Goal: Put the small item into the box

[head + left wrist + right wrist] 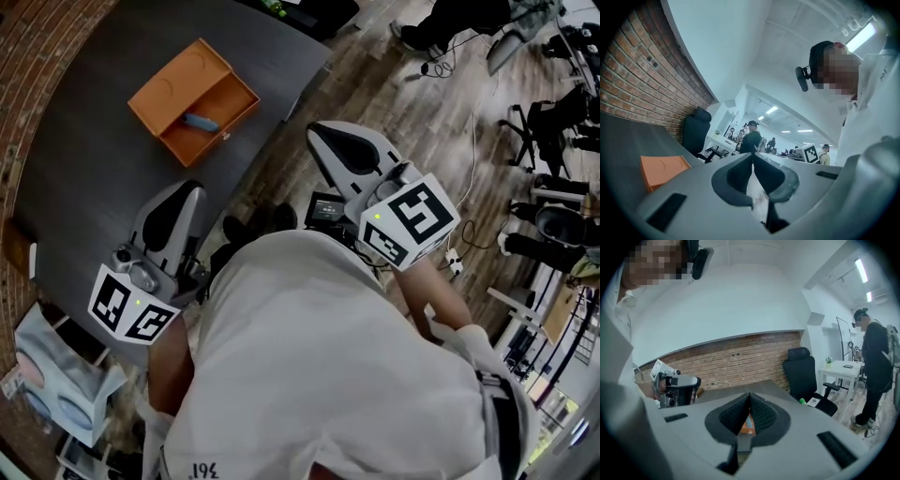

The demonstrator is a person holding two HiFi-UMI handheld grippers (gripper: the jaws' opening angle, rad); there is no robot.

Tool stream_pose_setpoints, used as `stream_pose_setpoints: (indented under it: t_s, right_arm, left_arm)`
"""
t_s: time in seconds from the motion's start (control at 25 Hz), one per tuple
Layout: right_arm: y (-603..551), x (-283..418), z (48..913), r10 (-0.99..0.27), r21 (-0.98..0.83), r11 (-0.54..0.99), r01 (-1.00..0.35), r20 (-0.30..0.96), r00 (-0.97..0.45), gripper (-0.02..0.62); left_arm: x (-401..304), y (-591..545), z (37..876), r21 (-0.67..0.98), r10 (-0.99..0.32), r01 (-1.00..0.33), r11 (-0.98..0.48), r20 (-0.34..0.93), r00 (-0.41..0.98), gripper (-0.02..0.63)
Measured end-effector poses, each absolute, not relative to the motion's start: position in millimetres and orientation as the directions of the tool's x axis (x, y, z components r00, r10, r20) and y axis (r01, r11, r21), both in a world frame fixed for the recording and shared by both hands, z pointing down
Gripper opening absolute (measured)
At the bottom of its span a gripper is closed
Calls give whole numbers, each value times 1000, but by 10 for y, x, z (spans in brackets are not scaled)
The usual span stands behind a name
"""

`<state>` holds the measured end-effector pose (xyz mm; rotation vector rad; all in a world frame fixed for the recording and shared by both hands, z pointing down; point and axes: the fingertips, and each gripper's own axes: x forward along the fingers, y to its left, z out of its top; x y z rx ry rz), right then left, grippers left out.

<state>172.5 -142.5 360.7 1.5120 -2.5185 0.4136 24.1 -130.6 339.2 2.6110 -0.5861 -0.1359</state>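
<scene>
Head view: small item [201, 123] already lies inside the open box [192, 98] on the worktop [94, 178], and the left gripper [190, 187] is nearer to it.
Left gripper view: fingers together, empty; box ahead-left.
Right gripper view: right gripper [750, 397] fingers together, empty; box straight ahead.

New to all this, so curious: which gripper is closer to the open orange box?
Left. The left gripper is over the dark table just short of the open orange box; the right gripper hangs past the table's edge, farther off.
</scene>
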Motion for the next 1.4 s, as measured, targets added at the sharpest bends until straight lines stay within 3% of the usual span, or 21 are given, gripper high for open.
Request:
stream_pose_setpoints:
  t_s: [1.4]
  right_arm:
    - [-1457, 1423, 3736, -810, -186, 448, -875, 330, -485, 12]
  left_arm:
    - [49, -1275, 3486, 503, -376, -330, -799, 11, 927, 21]
